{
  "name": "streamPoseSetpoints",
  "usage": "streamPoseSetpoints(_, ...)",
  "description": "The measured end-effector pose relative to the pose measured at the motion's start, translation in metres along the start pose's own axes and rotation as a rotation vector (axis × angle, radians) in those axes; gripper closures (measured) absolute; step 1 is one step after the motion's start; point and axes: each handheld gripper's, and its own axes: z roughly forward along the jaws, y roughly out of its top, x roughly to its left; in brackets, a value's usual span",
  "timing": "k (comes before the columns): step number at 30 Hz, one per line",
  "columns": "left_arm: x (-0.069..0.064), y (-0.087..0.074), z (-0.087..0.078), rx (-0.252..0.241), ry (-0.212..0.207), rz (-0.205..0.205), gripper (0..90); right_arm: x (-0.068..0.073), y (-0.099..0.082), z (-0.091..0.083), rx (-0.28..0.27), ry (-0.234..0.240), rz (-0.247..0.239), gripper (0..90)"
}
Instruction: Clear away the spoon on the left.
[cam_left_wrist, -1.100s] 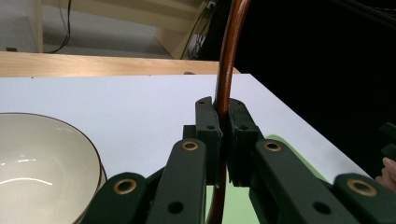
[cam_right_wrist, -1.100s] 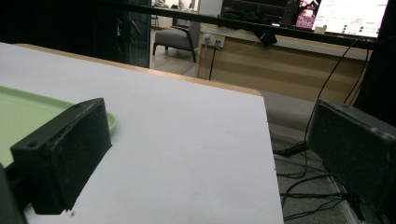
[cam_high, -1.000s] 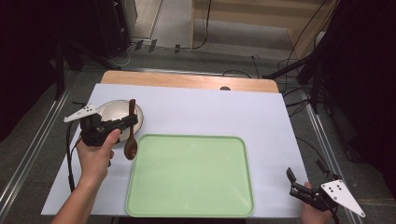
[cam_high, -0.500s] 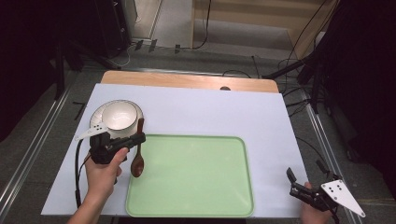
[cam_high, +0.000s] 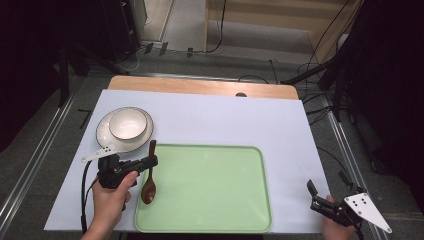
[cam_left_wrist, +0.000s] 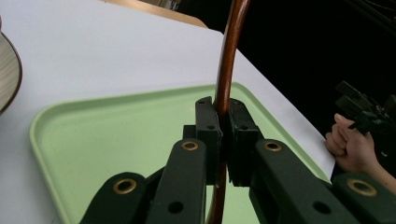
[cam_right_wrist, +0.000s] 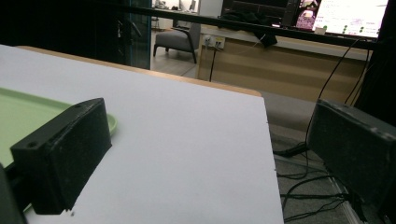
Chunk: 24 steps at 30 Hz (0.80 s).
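Black rubber pads of the left gripper (cam_left_wrist: 223, 135) are clamped tight on the handle of a brown wooden spoon (cam_high: 150, 175), about midway along it. In the left gripper view the handle (cam_left_wrist: 228, 60) rises between the fingers (cam_left_wrist: 208, 126) and curves up past them, with no gap on either side. From above, the spoon hangs nearly upright with its bowl low over the near left corner of the green tray (cam_high: 210, 200); whether the bowl already touches the tray floor I cannot tell.

The step in hand looks like setting the spoon down in the tray, the carry being all but done. The next move probably calls for lowering the bowl to the tray floor, tipping the handle down flat so it lies inside the rim, and only then letting the fingers part. Released too upright, the spoon could topple over the tray edge onto the white desk (cam_high: 225, 120).

The left hand (cam_high: 112, 197) holds its gripper level, pointing right across the tray's left edge, forearm coming in from the bottom. Behind it, a small bowl (cam_high: 128, 124) sits on a plate (cam_high: 107, 142), well apart from the tray's middle.

At the near right corner, the right gripper (cam_high: 327, 192) rests low off the desk's edge, its fingers (cam_right_wrist: 65, 154) spread wide with nothing between them.
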Motion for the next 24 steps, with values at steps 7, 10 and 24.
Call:
streamPoseSetpoints(7, -0.001, -0.013, 0.002, 0.02, -0.042, -0.047, 85.7, 0.0, 0.0, 0.001, 0.004, 0.001, -0.004, 0.0)
streamPoseSetpoints(10, 0.0, -0.018, 0.006, 0.028, -0.091, -0.072, 85.7, 0.0, 0.0, 0.0, 0.002, 0.001, 0.0, 0.0)
streamPoseSetpoints(24, 0.011, -0.027, 0.019, 0.069, -0.126, -0.062, 85.0, 0.0, 0.0, 0.0, 0.001, 0.003, -0.001, 0.0)
